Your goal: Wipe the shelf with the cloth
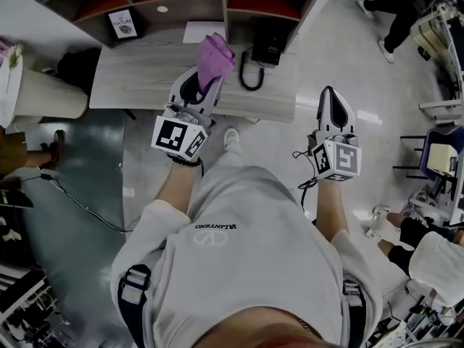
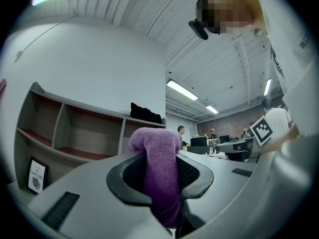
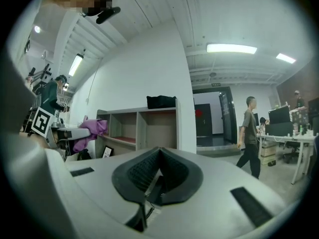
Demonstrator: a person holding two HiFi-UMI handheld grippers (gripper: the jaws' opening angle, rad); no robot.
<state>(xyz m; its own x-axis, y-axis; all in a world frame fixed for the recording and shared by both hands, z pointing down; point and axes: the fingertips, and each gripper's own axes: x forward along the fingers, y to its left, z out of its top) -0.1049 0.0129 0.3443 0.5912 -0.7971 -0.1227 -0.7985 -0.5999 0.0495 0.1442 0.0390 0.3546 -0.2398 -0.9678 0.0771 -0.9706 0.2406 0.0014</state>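
Left gripper [image 1: 204, 85] clamped on the purple cloth [image 1: 216, 55], which bulges up out of its jaws. Right gripper [image 1: 330, 96] beside it, well apart, jaws closed together and empty. Cloth hangs over the pale wooden tabletop [image 1: 138, 78], just short of the open shelf unit [image 1: 181, 6] behind it.

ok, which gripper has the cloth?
The left gripper, fingers shut on the purple cloth. The right gripper is shut on nothing.

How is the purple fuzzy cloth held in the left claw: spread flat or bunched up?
Bunched up. The purple fuzzy cloth is pinched between the left gripper's jaws, its folded end bulging above them.
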